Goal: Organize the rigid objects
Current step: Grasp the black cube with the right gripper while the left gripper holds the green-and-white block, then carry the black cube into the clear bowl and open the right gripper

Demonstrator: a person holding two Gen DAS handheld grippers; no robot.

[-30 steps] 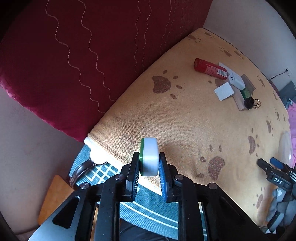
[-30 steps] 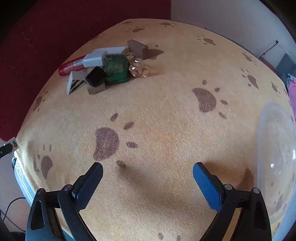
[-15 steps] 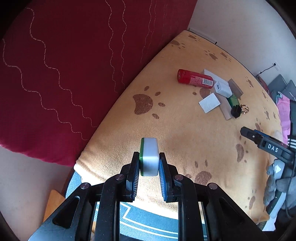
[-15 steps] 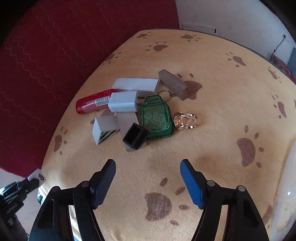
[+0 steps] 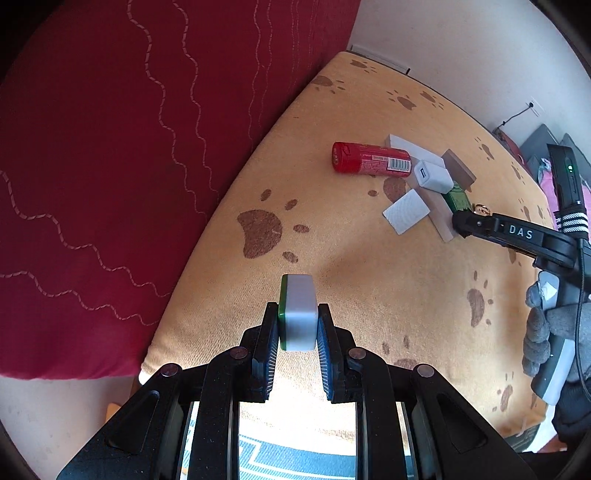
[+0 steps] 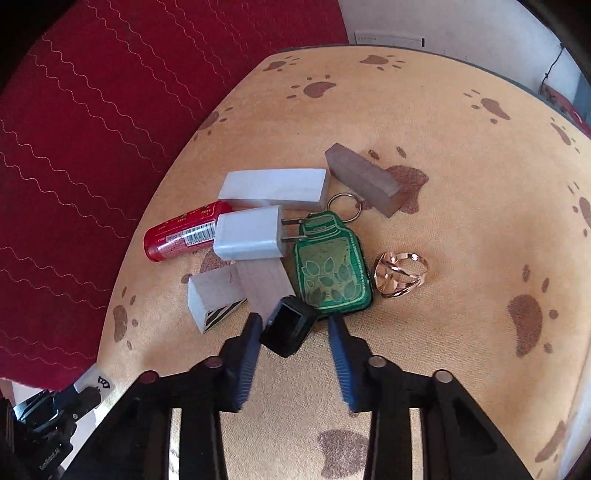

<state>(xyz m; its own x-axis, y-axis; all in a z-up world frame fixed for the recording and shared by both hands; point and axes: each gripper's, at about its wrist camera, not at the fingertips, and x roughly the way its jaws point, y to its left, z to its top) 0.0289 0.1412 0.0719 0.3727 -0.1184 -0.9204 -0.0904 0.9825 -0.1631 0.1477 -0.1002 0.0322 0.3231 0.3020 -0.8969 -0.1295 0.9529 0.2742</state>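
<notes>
My left gripper (image 5: 297, 325) is shut on a white block with a green side (image 5: 297, 312), held above the near edge of the paw-print blanket. My right gripper (image 6: 295, 325) is open, its fingers on either side of a small black hollow box (image 6: 287, 328), not touching it. Behind the box lies a pile: a green jar-shaped keychain (image 6: 332, 269), a white charger (image 6: 248, 233), a red tube (image 6: 177, 232), white blocks (image 6: 273, 184), a grey block (image 6: 362, 179), and a gold ring (image 6: 399, 272). The pile also shows in the left wrist view (image 5: 424, 177).
A red quilted cover (image 5: 110, 147) borders the orange blanket (image 5: 369, 288) on the left. A white wall (image 6: 461, 22) rises beyond the far edge. The right gripper's arm (image 5: 517, 232) and a gloved hand (image 5: 546, 332) reach in from the right.
My right gripper has moved forward to the pile and narrowed, so the black box now sits between its fingers. My left gripper still holds the white block and has shifted slightly.
</notes>
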